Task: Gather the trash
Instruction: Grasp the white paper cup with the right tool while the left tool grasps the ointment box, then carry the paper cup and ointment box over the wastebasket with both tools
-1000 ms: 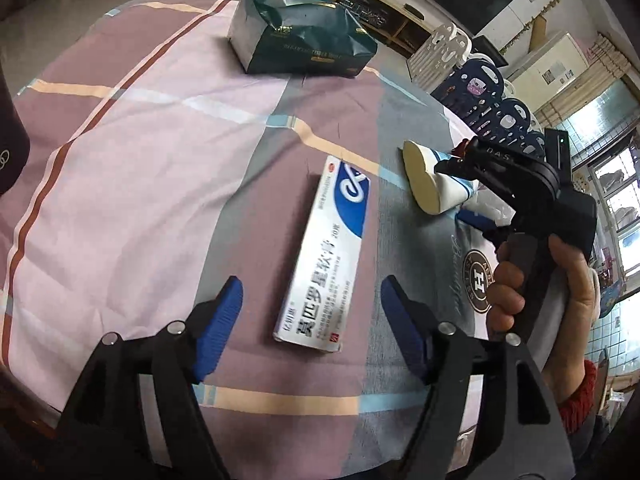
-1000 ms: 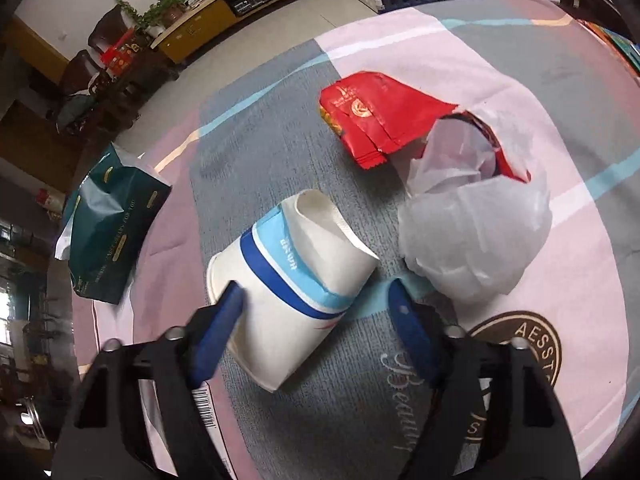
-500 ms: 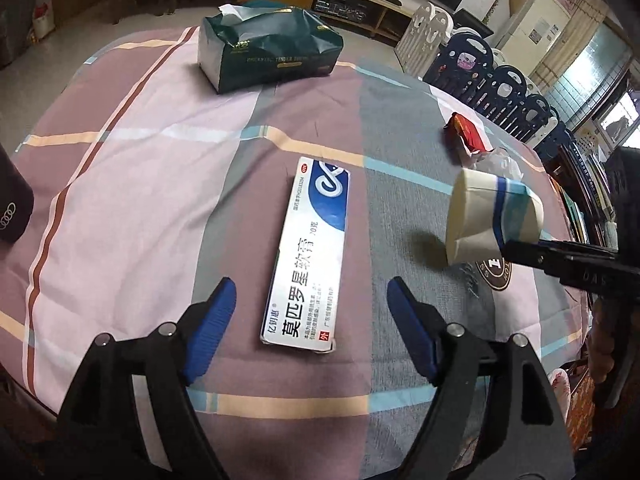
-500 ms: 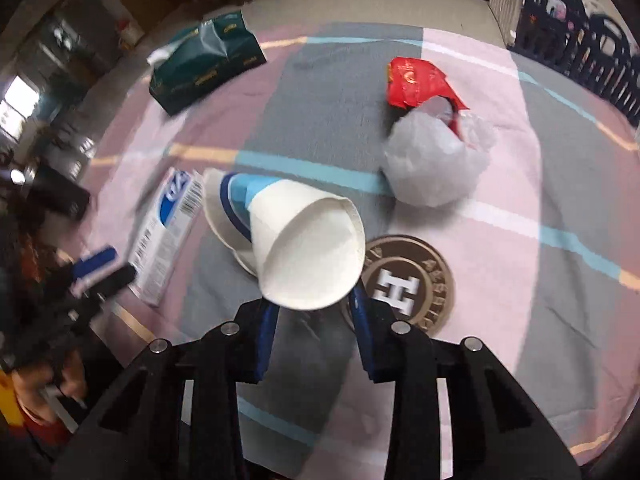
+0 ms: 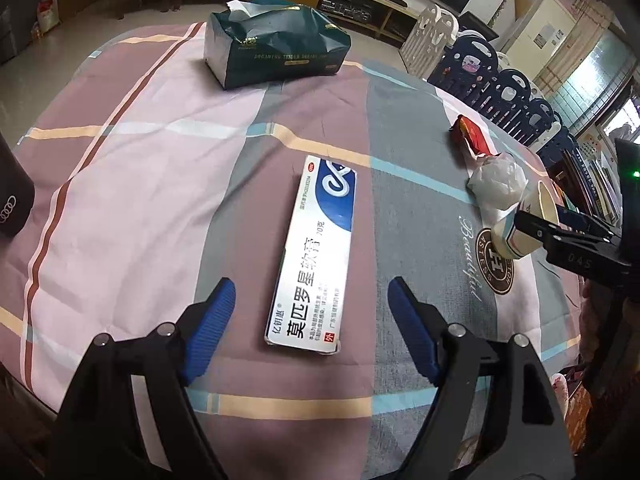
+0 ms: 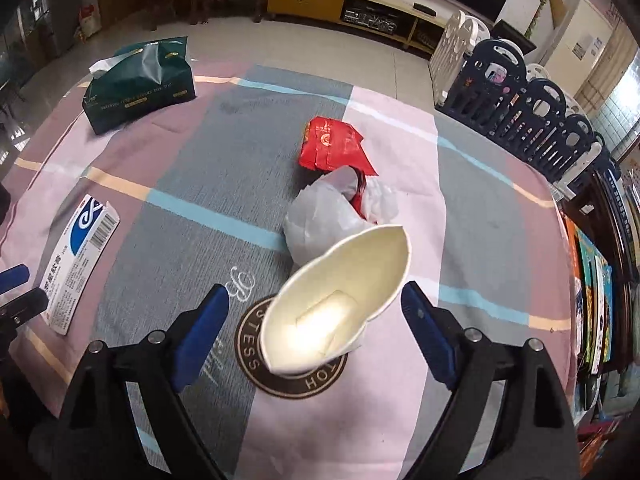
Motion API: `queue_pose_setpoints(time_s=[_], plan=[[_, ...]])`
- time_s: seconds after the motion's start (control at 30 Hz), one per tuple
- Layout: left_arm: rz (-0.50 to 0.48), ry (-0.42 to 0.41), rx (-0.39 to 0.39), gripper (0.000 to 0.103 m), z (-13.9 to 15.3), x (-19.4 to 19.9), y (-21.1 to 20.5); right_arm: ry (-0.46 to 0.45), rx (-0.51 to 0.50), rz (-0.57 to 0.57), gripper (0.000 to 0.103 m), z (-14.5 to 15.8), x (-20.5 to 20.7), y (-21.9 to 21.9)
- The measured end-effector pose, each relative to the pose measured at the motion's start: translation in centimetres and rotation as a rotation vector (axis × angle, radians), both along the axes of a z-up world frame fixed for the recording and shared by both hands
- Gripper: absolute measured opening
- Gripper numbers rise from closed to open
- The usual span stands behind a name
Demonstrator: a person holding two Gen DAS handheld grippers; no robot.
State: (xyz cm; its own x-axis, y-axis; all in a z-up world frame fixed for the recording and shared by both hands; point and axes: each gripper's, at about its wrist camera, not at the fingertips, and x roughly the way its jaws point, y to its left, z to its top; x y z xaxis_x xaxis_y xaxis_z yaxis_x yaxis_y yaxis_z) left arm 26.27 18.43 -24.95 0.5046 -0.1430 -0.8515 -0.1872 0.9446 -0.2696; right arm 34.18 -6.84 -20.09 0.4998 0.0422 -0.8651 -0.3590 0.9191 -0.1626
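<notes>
Right wrist view has the crushed paper cup (image 6: 340, 304) standing mouth-up on the round brown emblem (image 6: 248, 356) of the striped tablecloth (image 6: 472, 216), between the blue pads (image 6: 202, 322) of the right gripper (image 6: 316, 330), whose jaws have just been opening and now stand wide, clear of the cup on both sides as far as I can tell. The cup looks squashed and lopsided, so my worry is that it could tip toward the white plastic bag (image 6: 320, 220) just behind it, or roll if a pad brushes it when the gripper moves. A light, dented cup would also buckle further under a hard squeeze and might slip out. Behind the bag lies the red wrapper (image 6: 332, 144), partly tucked under it; grabbing one may drag the other across the cloth. Left wrist view shows the left gripper (image 5: 312, 328) with jaws wide and nothing held, its pads either side of the near end of the flat ointment box (image 5: 316, 256). That box lies flush on soft fabric, so closing on it could pinch the cloth or skid the box away. Farther off sits the green tissue pack (image 5: 276, 52), which looks like no trash and should stay untouched.
</notes>
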Motion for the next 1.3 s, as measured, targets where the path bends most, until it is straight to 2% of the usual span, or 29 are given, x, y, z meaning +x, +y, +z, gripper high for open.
queue_pose_setpoints(time_s=[0.17, 0.23, 0.3, 0.37, 0.5, 0.63, 0.7, 0.8, 0.87, 0.97, 1.1, 1.3], plan=[[0.004, 0.004, -0.008, 0.079, -0.1, 0.0, 0.1, 0.028, 0.027, -0.048, 0.086, -0.5, 0.8, -1.2], [0.001, 0.004, -0.01, 0.079, -0.2, 0.0, 0.0, 0.035, 0.024, -0.083, 0.082, -0.8, 0.5, -2.0], [-0.008, 0.001, -0.011, 0.079, -0.2, 0.1, -0.3, 0.075, 0.047, -0.124, 0.05, -1.4, 0.4, -2.9], [-0.02, -0.007, -0.016, 0.079, -0.3, 0.4, -0.6, 0.131, 0.108, -0.163, 0.032, -2.0, 0.2, -4.2], [-0.027, -0.013, -0.009, 0.079, -0.4, 1.2, -1.1, 0.131, 0.181, -0.2, 0.031, -1.5, -1.2, -5.7], [-0.033, 0.026, 0.074, 0.076, -1.2, 2.1, -2.0, 0.129, 0.25, -0.189, 0.031, -0.1, -3.7, -6.3], [-0.044, 0.044, 0.089, 0.06, -1.7, 2.4, -2.3, 0.121, 0.262, -0.177, 0.031, 0.7, -5.0, -6.3], [-0.043, 0.051, 0.116, 0.047, -2.1, 2.6, -2.4, 0.117, 0.289, -0.167, 0.031, 1.5, -6.7, -6.5], [-0.054, 0.05, 0.151, 0.044, -2.1, 2.5, -2.7, 0.115, 0.3, -0.167, 0.031, 1.9, -7.6, -6.5], [-0.063, 0.039, 0.151, 0.041, -1.9, 2.3, -3.0, 0.1, 0.285, -0.167, 0.031, 2.4, -8.6, -6.4], [-0.065, -0.047, 0.163, 0.04, 0.5, 0.7, -3.4, 0.085, 0.291, -0.18, 0.031, 3.0, -10.2, -6.6], [-0.051, -0.191, 0.241, 0.04, 7.5, -4.0, -6.4, 0.032, 0.292, -0.189, 0.031, 5.4, -14.8, -8.0]])
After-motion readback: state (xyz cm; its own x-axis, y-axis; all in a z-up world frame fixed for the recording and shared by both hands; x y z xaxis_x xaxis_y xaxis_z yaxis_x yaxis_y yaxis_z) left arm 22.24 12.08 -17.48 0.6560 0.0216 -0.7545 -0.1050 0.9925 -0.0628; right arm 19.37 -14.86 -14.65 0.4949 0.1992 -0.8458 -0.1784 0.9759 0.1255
